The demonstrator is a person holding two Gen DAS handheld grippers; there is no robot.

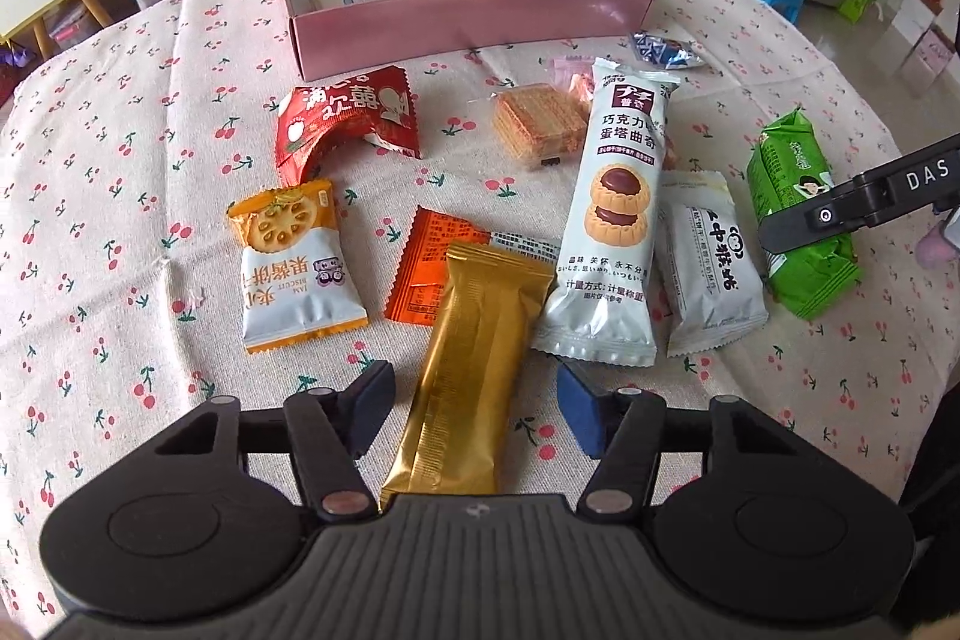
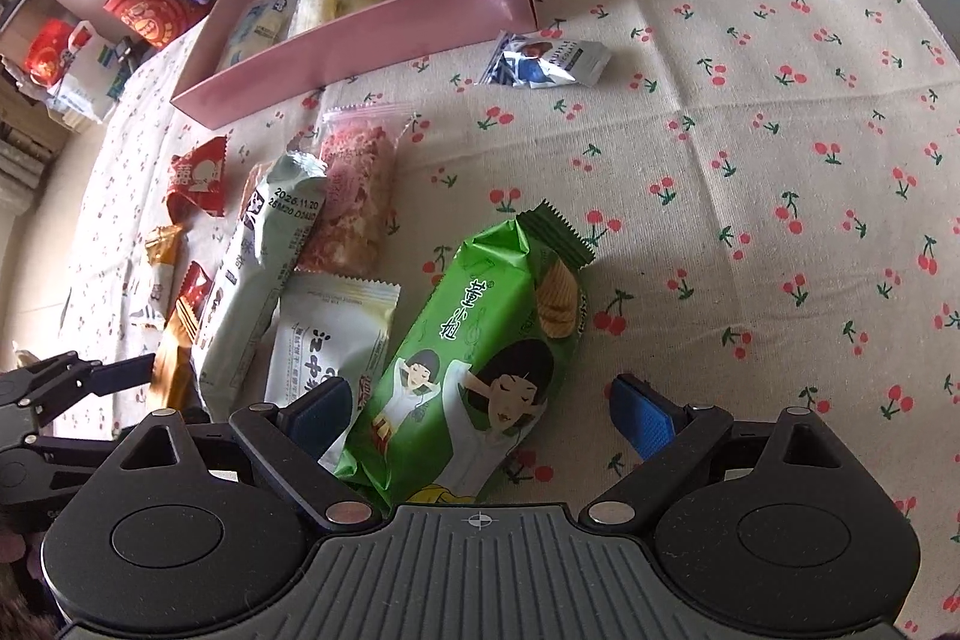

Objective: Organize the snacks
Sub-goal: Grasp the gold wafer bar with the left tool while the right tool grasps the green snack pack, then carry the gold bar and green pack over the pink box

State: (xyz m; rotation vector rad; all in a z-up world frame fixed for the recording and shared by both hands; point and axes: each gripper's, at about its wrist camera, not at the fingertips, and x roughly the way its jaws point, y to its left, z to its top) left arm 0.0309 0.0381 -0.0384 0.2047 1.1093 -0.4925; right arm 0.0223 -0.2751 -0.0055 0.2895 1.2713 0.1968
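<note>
The left hand-held gripper (image 1: 474, 415) is wide open around a gold snack bar (image 1: 468, 370) on the counter (image 1: 120, 220). The right hand-held gripper (image 2: 480, 415) is wide open around a green snack pack (image 2: 468, 364). The pink box (image 1: 468, 22) sits far back.

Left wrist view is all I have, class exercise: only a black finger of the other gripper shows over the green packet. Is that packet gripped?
Observer: No. In the right wrist view the right gripper is open, with the green packet lying between its fingers.
Operator: Is anything hidden behind the tall white packet?
Observer: Yes, a clear bag of pink pieces lies beside the tall white packet, toward the pink box.
Operator: What is printed on the green packet's front?
Observer: Two cartoon figures with dark hair, and a picture of ridged chips near its top end.
</note>
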